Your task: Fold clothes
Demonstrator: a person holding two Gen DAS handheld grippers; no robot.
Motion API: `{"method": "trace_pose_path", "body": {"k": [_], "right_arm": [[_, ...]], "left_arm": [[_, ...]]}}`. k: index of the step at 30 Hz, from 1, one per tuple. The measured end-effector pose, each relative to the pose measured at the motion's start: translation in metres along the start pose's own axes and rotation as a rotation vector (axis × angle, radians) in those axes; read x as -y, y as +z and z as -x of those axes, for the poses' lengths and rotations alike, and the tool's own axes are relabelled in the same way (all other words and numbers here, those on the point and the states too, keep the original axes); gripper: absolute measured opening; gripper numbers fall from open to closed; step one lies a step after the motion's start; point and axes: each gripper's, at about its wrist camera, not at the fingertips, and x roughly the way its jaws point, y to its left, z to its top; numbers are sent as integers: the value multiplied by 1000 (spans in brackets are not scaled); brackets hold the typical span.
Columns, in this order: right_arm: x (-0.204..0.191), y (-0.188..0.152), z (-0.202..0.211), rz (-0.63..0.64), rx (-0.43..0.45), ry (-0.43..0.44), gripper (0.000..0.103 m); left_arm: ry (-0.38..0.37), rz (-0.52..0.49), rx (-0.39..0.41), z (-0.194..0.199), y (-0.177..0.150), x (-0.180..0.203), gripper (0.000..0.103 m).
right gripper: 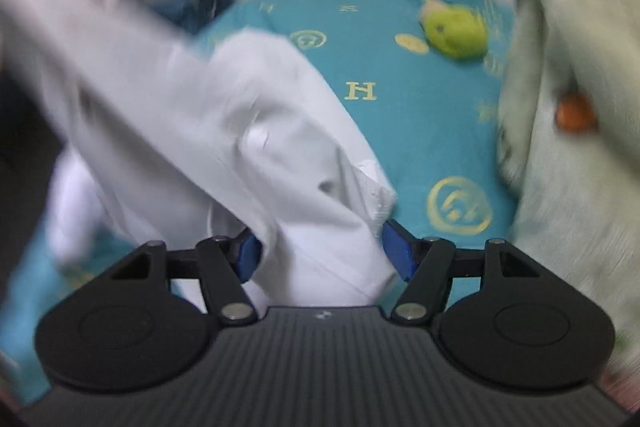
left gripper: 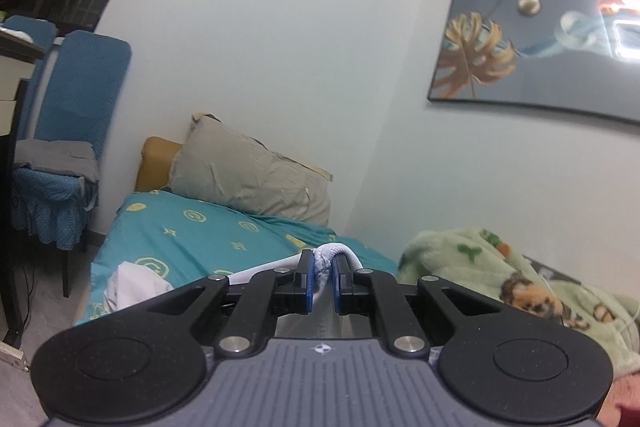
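A white garment (right gripper: pixel 224 131) lies stretched over the teal bed sheet (right gripper: pixel 420 115) and rises to the upper left in the right wrist view, which is blurred. My right gripper (right gripper: pixel 322 255) is open, its blue pads (right gripper: pixel 400 255) wide apart with a fold of the white cloth lying between them. My left gripper (left gripper: pixel 323 277) is shut on a bunched edge of the white garment (left gripper: pixel 328 259) and holds it up above the bed; more of the cloth (left gripper: pixel 132 287) hangs lower left.
A grey pillow (left gripper: pixel 248 179) leans at the bed's head. A pale green fleece blanket (left gripper: pixel 520 287) is heaped on the bed's right side (right gripper: pixel 568 107). A green plush toy (right gripper: pixel 456 31) lies on the sheet. A blue-covered chair (left gripper: pixel 68 131) stands left of the bed.
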Motion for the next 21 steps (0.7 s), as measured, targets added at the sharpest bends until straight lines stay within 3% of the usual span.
{"method": "trace_pose_path", "body": {"k": [2, 6, 8, 9, 10, 14, 19, 21], "right_arm": [[2, 1, 7, -27, 45, -38, 65], [39, 3, 32, -289, 219, -47, 57], [55, 2, 38, -390, 294, 13, 37], [59, 3, 38, -420, 313, 43, 19], [60, 5, 36, -422, 309, 53, 13], [46, 9, 37, -360, 353, 38, 11], [39, 12, 51, -366, 379, 136, 11], [37, 11, 51, -370, 371, 158, 11]], "left_arm": [[12, 10, 9, 3, 0, -3, 10], [25, 32, 5, 5, 2, -9, 10], [29, 38, -8, 4, 2, -10, 10], [33, 38, -22, 1, 0, -11, 10], [37, 38, -36, -1, -1, -12, 10], [76, 37, -104, -14, -11, -22, 10], [116, 47, -214, -35, -29, -42, 12], [133, 32, -258, -43, -38, -47, 18]]}}
